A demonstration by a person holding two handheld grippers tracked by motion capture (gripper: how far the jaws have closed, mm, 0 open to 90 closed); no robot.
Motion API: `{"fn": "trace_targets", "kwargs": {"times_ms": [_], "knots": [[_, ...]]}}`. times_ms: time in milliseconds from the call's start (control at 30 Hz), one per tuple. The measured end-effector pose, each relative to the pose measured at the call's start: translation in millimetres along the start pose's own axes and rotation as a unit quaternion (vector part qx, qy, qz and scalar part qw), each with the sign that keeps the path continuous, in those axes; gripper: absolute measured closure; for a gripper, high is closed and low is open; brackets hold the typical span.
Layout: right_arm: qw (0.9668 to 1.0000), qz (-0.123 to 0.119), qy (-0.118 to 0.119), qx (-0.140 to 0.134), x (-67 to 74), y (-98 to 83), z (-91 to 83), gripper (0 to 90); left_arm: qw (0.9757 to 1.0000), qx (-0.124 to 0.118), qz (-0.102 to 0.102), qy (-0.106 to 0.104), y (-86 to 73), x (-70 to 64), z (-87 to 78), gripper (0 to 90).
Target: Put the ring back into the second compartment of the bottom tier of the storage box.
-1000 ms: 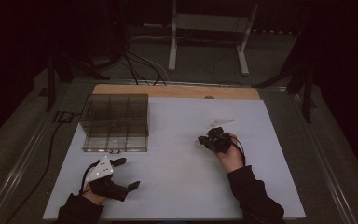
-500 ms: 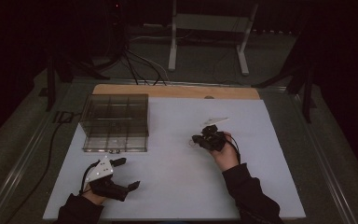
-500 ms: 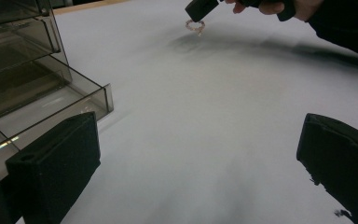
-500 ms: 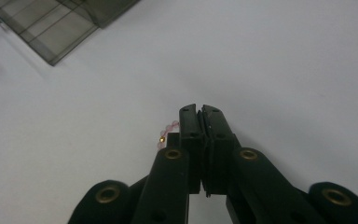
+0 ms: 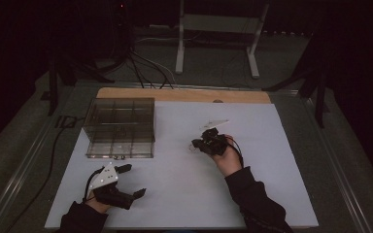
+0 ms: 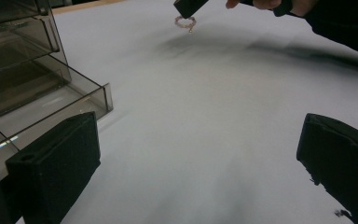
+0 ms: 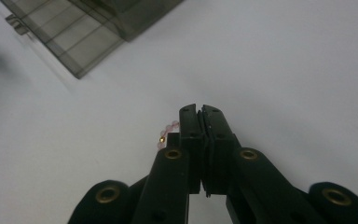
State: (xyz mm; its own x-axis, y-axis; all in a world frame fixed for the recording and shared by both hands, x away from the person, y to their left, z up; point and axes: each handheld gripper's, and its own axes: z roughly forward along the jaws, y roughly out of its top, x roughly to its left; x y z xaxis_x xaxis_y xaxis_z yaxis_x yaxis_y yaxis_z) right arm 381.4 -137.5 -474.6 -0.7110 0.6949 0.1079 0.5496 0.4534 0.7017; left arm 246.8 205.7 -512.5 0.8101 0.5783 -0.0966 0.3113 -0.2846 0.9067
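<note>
Right tool (image 7: pixel 200 112) pinched tight on dangling bead bracelet (image 6: pixel 185 22), loop hanging downward; left tool (image 5: pixel 128 180) wide apart, empty.

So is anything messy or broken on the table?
Nothing looks broken or spilled. The clear box sits flat on the white mat. The right tongs are pinched shut on a little bead bracelet; the left tongs are open.

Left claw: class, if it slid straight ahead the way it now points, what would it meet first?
Probably the bead bracelet hanging from the right claw. The white table between looks bare, and the clear box lies off to the side. Depth is uncertain.
</note>
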Motion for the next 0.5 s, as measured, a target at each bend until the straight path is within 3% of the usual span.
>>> {"fn": "trace_targets", "kwargs": {"times_ms": [500], "knots": [[0.9996, -0.021, 0.020, 0.000, 24.9, 24.5, 18.1, 88.4, 1.0000, 0.004, 0.004, -0.002, -0.7, -0.1, 0.4, 0.6]]}}
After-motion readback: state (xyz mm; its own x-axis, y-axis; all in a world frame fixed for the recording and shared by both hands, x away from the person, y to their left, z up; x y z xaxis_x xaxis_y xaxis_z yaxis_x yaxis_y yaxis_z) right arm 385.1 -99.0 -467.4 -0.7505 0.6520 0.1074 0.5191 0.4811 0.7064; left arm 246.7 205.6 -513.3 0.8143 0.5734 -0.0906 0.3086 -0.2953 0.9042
